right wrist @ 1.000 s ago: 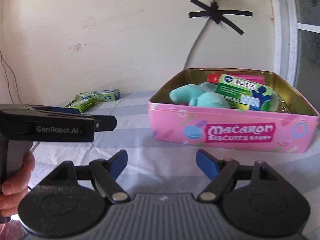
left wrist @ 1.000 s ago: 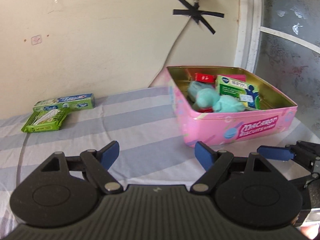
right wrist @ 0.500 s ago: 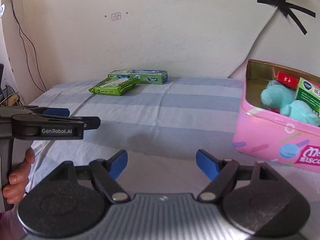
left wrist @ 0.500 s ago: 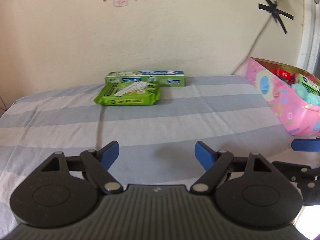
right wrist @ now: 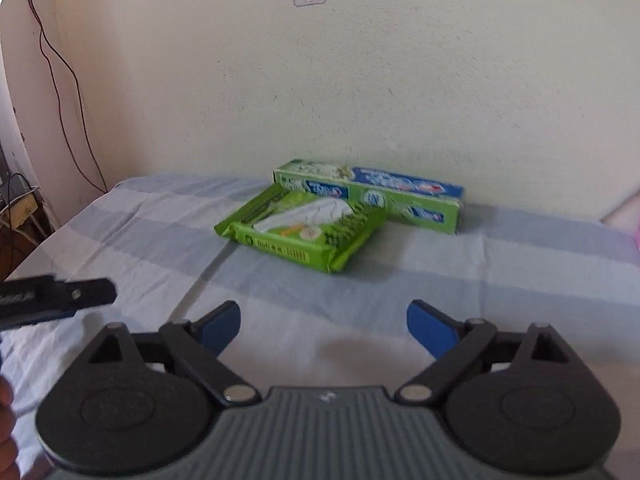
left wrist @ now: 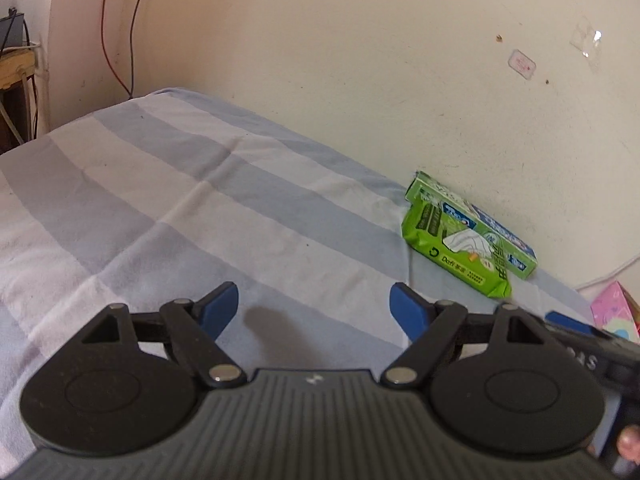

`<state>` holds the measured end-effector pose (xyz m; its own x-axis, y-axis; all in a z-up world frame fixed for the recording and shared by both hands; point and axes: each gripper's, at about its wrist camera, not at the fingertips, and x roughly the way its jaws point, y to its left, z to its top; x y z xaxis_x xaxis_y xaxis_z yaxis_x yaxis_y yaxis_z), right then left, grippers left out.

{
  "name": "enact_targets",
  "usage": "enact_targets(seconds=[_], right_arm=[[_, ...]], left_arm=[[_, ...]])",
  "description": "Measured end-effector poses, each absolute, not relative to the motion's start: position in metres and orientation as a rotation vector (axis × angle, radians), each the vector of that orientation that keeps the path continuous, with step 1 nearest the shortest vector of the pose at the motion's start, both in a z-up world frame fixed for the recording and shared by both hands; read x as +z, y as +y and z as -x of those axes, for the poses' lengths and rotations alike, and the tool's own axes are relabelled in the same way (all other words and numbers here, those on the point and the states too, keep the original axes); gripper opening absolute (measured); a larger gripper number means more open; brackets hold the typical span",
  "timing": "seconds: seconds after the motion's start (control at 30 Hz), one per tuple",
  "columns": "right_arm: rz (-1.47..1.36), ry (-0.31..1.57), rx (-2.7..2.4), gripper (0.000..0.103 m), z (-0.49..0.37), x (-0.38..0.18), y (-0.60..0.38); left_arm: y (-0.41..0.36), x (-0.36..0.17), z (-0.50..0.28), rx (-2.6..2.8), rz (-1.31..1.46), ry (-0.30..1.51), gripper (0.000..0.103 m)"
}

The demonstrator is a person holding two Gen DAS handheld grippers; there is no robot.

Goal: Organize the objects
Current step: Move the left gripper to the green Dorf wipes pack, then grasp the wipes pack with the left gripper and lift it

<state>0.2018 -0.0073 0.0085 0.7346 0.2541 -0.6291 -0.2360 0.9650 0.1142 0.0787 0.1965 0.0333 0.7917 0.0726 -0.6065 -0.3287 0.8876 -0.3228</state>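
The left gripper (left wrist: 312, 306) hangs with jaws apart and nothing between them over a striped sheet (left wrist: 168, 208). At two o'clock, a green wipes pack (left wrist: 452, 248) touches a toothpaste box (left wrist: 508, 240) against the wall (left wrist: 360, 60).

Both wrist cameras look down across the striped bedsheet (right wrist: 440, 276) toward the wall (right wrist: 400, 80).

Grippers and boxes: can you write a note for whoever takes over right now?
Left gripper: open, empty.
Right gripper: open, empty, jaws just opened wider, facing the packs.
Green wipes pack lies on the striped cloth, leaning against the toothpaste box by the wall.
Pink tin: only its corner shows, at the right edge.
Done: nothing visible here.
Left: wipes and toothpaste box, probably into the tin.
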Motion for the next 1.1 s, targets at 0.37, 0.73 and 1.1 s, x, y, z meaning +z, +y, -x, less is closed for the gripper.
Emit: enact_targets(seconds=[0.37, 0.73, 1.1], right_arm=[[0.07, 0.762, 0.295, 0.085, -0.319, 0.0, 0.046], [0.009, 0.916, 0.579, 0.084, -0.282, -0.004, 0.023], [-0.016, 0.711, 0.639, 0.103, -0.111, 0.006, -0.04]], left_arm=[[0.204, 0.031, -0.082, 0.184, 0.523, 0.654, 0.084], [0.209, 0.026, -0.084, 0.187, 0.53, 0.66, 0.084], [0.153, 0.023, -0.086, -0.156, 0.368, 0.729, 0.084]])
